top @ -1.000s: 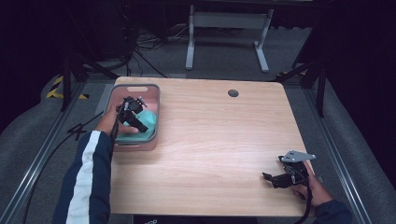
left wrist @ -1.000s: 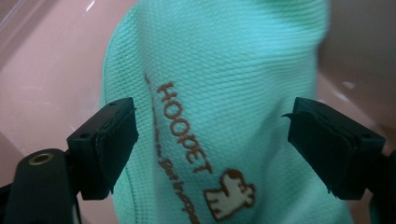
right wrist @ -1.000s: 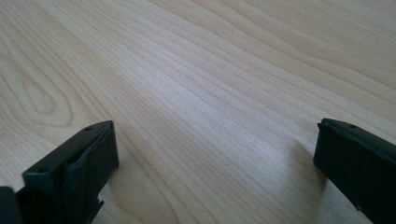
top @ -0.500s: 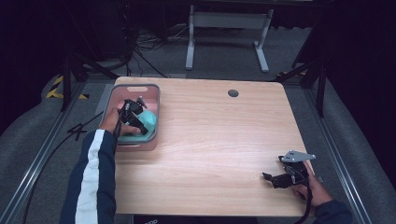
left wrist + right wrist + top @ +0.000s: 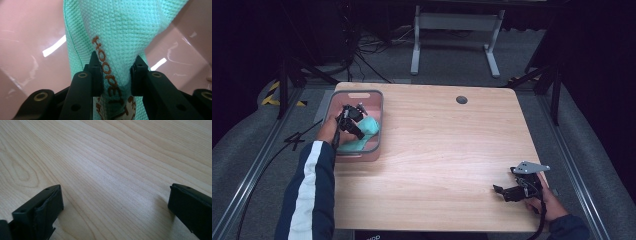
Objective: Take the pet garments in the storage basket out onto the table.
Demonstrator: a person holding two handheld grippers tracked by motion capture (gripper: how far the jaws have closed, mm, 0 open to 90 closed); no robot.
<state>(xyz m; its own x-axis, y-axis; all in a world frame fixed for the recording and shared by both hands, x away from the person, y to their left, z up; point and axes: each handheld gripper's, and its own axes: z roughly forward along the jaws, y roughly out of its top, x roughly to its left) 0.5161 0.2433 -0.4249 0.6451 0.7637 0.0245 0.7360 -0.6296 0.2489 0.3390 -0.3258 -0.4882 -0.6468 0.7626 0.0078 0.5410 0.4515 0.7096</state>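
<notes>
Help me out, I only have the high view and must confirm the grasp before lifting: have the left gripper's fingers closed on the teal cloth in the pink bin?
Observer: Yes. The left gripper has just closed, pinching a fold of the teal cloth between its fingers.
Operator: Anything on the cloth?
Observer: Brown lettering runs down the pinched fold.
Operator: And the right gripper?
Observer: The right gripper is open over bare wooden table, nothing between its fingers.
</notes>
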